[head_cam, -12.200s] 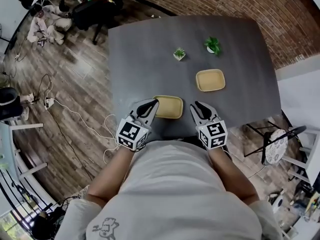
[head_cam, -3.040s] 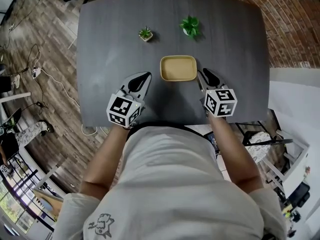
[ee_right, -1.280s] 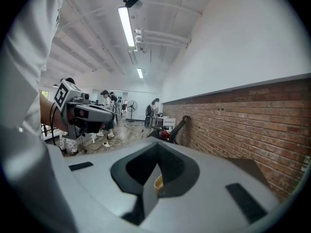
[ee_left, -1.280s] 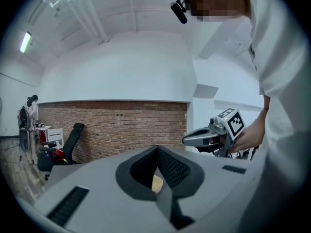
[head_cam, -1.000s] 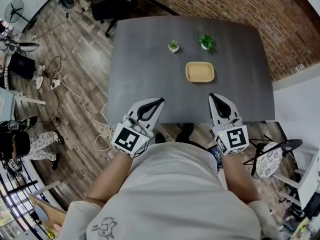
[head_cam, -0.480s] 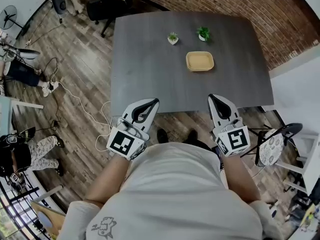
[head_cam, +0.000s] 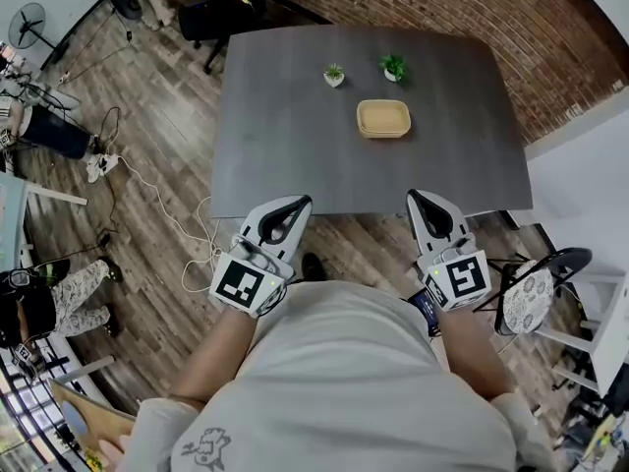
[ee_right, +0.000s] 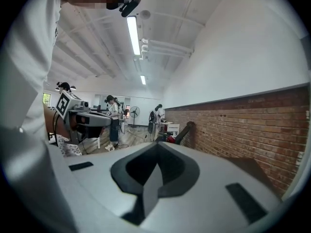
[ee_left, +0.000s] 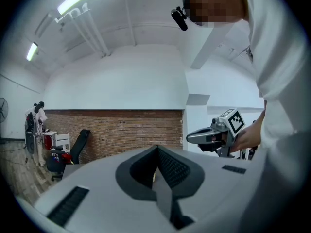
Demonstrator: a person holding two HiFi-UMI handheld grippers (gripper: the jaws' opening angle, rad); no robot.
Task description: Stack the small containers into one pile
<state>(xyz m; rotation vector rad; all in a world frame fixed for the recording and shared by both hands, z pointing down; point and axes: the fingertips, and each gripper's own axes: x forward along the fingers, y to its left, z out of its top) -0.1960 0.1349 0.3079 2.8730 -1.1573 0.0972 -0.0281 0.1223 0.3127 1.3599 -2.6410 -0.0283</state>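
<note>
Head view: the small containers [head_cam: 383,118] sit nested as one tan pile on the far half of the bench [head_cam: 285,146], so the stacking looks done and no further move seems needed. The left gripper [head_cam: 298,206] and right gripper [head_cam: 420,203] hang off the near edge, well apart from the pile. A left plant [head_cam: 334,75] and a right plant [head_cam: 393,67] stand beyond it, blocking nothing.

Left gripper view: jaws pressed together, nothing between them.

Right gripper view: jaws likewise together and empty; people [ee_right: 112,113] stand far across the room.
</note>
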